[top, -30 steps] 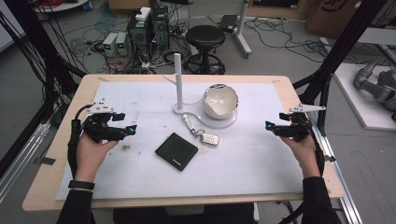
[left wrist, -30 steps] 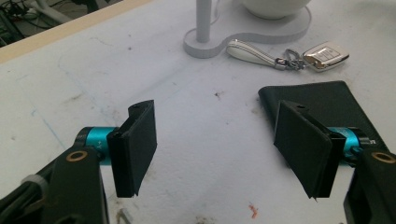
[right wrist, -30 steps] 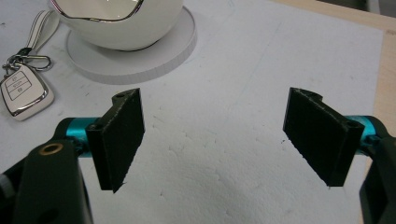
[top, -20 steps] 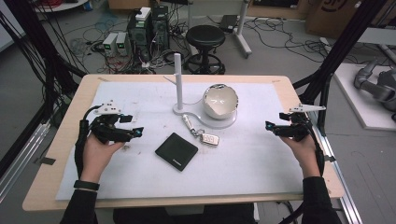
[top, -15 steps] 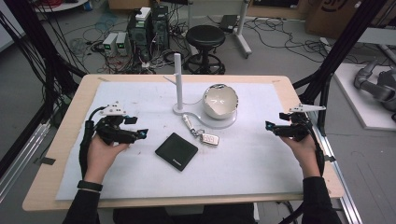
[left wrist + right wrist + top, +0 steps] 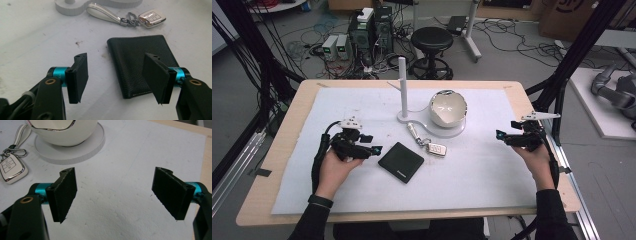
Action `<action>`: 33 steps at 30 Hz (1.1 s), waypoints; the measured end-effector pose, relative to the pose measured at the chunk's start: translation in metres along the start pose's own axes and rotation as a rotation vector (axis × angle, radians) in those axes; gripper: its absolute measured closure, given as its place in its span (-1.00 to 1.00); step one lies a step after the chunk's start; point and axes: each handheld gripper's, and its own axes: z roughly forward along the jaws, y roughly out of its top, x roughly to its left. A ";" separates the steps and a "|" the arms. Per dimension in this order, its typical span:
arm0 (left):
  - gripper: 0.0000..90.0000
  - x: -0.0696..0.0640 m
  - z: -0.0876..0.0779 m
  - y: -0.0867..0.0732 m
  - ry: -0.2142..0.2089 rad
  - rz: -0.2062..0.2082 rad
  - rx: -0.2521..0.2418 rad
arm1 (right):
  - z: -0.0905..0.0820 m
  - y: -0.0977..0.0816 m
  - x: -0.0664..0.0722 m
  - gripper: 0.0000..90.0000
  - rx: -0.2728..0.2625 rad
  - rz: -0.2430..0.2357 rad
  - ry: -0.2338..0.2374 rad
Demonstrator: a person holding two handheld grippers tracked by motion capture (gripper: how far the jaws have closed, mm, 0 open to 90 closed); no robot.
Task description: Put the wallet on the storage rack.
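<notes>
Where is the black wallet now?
In the high view, the black wallet lies flat on the white mat, just right of the left gripper and below-left of the car key.

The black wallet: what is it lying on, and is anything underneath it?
The black wallet lies flat and closed on the white mat that covers the wooden table, near the left claw. Whatever sits directly beneath the wallet is covered, and so is its inside.

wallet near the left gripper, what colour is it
Black, with a grained leather look and pale edge stitching; the wallet shows best in the left gripper view.
</notes>
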 end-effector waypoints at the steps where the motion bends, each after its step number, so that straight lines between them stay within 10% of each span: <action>1: -0.15 0.000 0.002 0.000 -0.004 0.000 0.018 | 0.000 0.000 0.000 -0.54 0.002 0.003 -0.002; 33: 0.32 0.004 0.032 -0.025 -0.102 -0.249 0.105 | 0.001 -0.001 -0.001 -0.54 0.006 0.010 -0.002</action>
